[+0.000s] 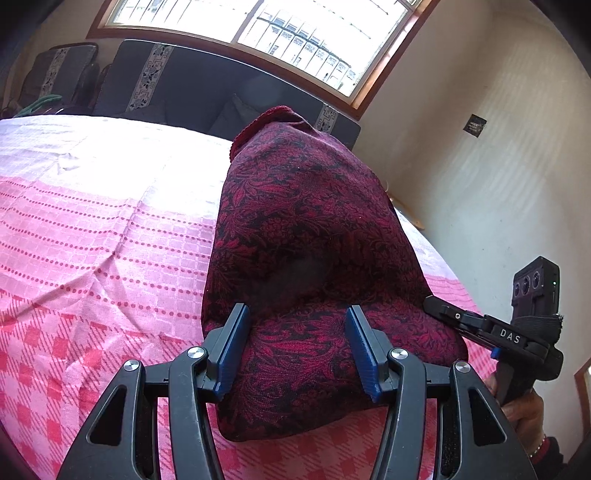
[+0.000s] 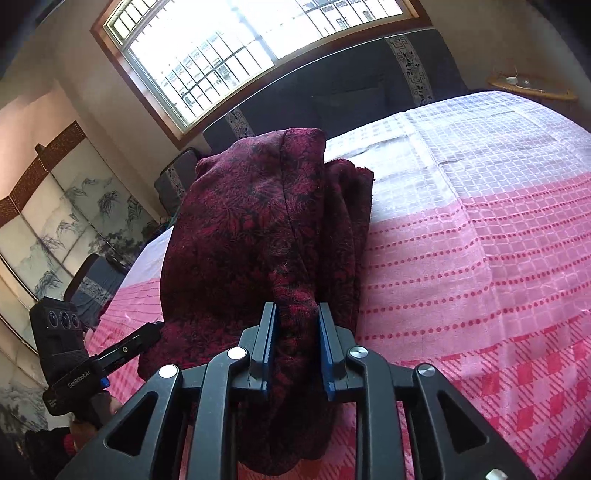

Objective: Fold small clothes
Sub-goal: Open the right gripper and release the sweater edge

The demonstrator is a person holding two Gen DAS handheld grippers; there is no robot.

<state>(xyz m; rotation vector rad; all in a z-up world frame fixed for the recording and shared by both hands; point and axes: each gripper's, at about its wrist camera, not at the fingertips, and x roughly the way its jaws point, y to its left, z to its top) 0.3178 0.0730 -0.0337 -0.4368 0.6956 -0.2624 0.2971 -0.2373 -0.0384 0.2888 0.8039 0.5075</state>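
The left gripper (image 1: 297, 345) stands half open, the cloth (image 1: 310, 236) bunched between its blue pads; whether they press it, I cannot tell. The right gripper (image 2: 297, 343) is clenched on a fold of the cloth, which rises bunched over the pink bedspread (image 2: 480, 258).

Left tongs (image 1: 295, 345) near bottom centre, blue pads (image 1: 232, 349) set apart with a thick fold of the dark red patterned garment (image 1: 306, 229) between them; pads touch the cloth on both sides. Garment bunched, rising away toward the far side, lying on a pink checked bedspread (image 1: 92, 258). Right tongs (image 1: 439, 306) enter from the right edge, tips at the garment's right side, grip hidden. A hand (image 1: 524, 410) holds their handle. Far: dark sofa (image 1: 192, 85), window (image 1: 280, 29), pale wall (image 1: 480, 166).
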